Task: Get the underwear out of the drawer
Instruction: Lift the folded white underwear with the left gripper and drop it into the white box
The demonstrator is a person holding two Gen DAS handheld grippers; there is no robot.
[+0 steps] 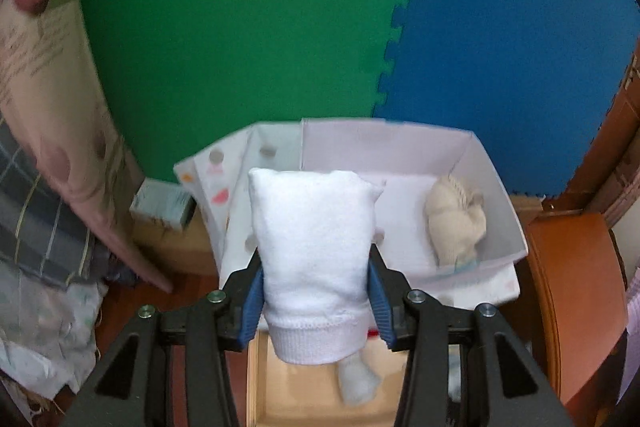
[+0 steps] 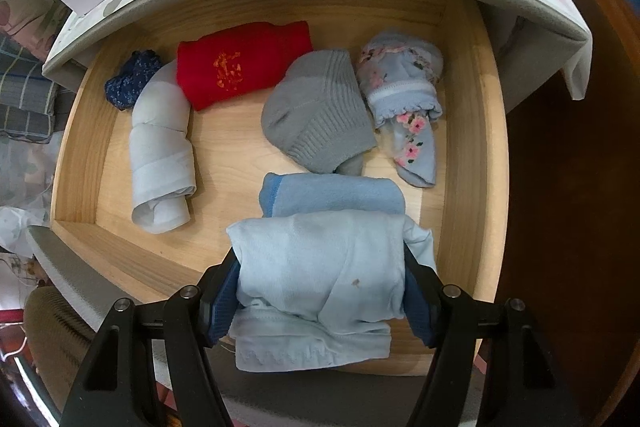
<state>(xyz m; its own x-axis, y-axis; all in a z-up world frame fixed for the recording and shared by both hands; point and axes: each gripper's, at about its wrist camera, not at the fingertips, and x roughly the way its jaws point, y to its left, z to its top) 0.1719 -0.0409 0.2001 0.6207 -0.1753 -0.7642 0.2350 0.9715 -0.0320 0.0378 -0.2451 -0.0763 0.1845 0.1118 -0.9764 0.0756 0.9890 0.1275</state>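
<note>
Even soft indoor light, slight motion blur in left view, fisheye-bent edges, dark corners

In the right wrist view, rolled garments (image 2: 162, 147) lie in the drawer (image 2: 464, 131). A box (image 1: 496, 195) sits above it, mid-frame in the left view, holding one bundle (image 1: 456, 223).

No word, number or brand reads clearly in either view. The red folded garment (image 2: 244, 65) in the back of the drawer (image 2: 464, 131) bears a gold-orange embroidered mark, too small and blurred to tell whether it is lettering or a pattern. The patterned fabric (image 1: 48, 75) at the left edge of the left wrist view carries lines of faint script, illegible. The small box (image 1: 162, 205) beside the white bin (image 1: 496, 187) shows printing that cannot be made out.
</note>
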